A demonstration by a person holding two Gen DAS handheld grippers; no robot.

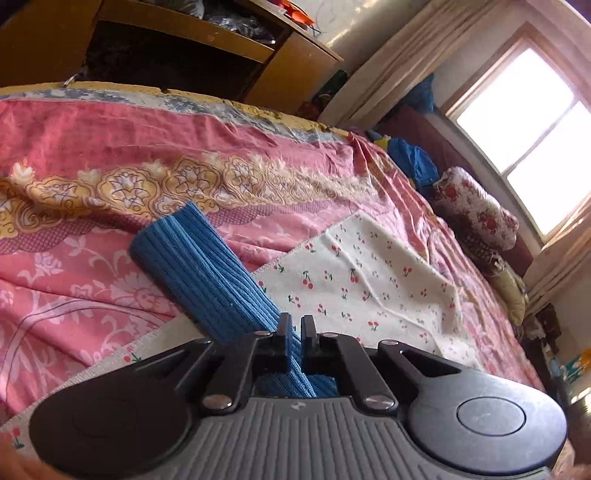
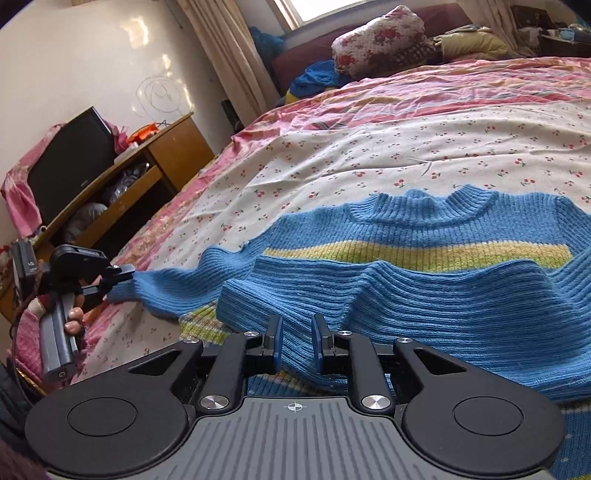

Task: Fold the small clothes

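Observation:
A small blue ribbed sweater (image 2: 424, 236) with a yellow-green stripe lies on the cherry-print cloth (image 2: 332, 155) on the bed, collar away from me. Its right sleeve is folded across the body. My left gripper (image 1: 294, 332) is shut on the cuff of the left sleeve (image 1: 199, 266), which is stretched out to the side; it also shows in the right wrist view (image 2: 122, 277) at the sleeve end (image 2: 155, 291). My right gripper (image 2: 297, 339) stands open around the folded sleeve's edge, its blue pads apart, low over the sweater's hem.
A pink floral bedsheet (image 1: 110, 147) covers the bed. A wooden desk (image 2: 162, 147) with a dark monitor (image 2: 70, 158) stands beside the bed. Rolled quilts (image 2: 380, 33) and blue clothes (image 2: 314, 77) lie by the window at the bed's head.

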